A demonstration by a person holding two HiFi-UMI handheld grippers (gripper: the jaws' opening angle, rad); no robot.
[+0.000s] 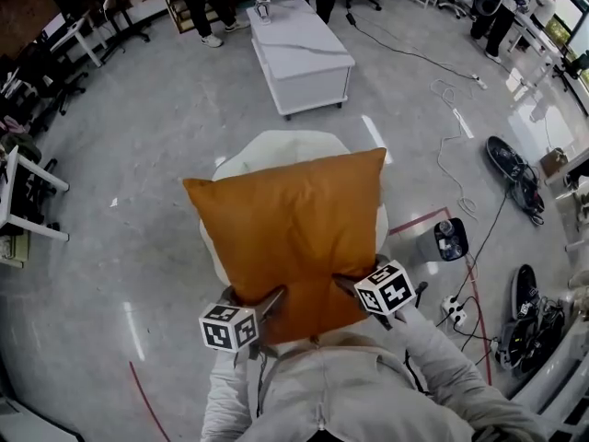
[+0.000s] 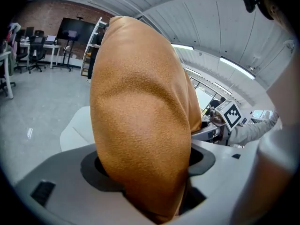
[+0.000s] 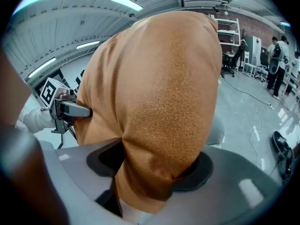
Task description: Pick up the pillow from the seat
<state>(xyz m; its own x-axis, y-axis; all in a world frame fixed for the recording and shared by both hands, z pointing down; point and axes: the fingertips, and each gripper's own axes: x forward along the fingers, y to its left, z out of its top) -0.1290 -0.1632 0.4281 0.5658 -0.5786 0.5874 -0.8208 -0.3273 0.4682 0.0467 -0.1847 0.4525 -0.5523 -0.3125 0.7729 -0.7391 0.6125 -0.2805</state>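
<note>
An orange-brown square pillow (image 1: 290,238) hangs lifted above the white round seat (image 1: 276,145), held flat toward me by its near edge. My left gripper (image 1: 267,307) is shut on the pillow's near left corner, and my right gripper (image 1: 348,286) is shut on its near right corner. In the left gripper view the pillow (image 2: 140,125) bulges out between the jaws and fills the middle. The same pillow (image 3: 159,107) fills the right gripper view, pinched between the jaws, with the left gripper (image 3: 82,110) seen at its far side.
A white low table (image 1: 299,53) stands beyond the seat. Cables, a power strip (image 1: 453,309) and bags lie on the grey floor at the right. Desks and office chairs line the left side. People stand at the far end.
</note>
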